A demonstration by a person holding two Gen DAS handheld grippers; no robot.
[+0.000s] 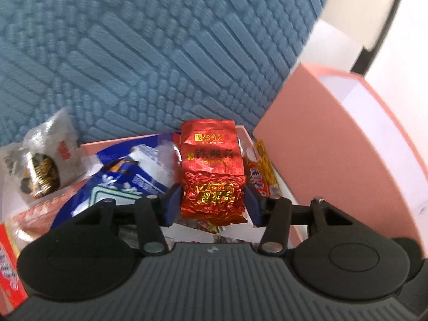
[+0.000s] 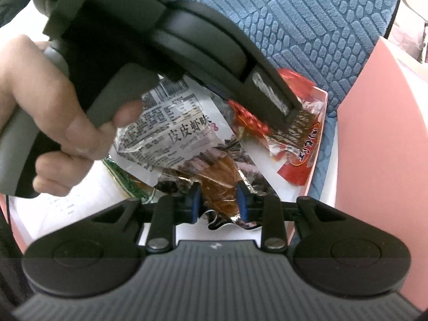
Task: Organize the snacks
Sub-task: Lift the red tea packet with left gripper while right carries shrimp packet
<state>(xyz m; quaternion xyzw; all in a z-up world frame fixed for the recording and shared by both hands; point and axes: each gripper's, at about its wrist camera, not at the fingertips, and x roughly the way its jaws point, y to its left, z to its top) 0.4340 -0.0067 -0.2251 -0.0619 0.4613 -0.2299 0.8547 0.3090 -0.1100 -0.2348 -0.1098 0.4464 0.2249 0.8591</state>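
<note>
The blue cloth lies under a pink box full of snacks. The left gripper has its fingers squeezed on a red shiny packet above the box. The right gripper pinches a brown snack packet inside the box.

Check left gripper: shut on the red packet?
Shut. Left gripper has both blue pads pressed against the red packet, above the pink box.

Both cams sit right behind their fingers, angled down, super close to the pink box of snacks on the blue textured cloth. The right wrist view also catches the left gripper from its side; both share the box and cloth.
</note>
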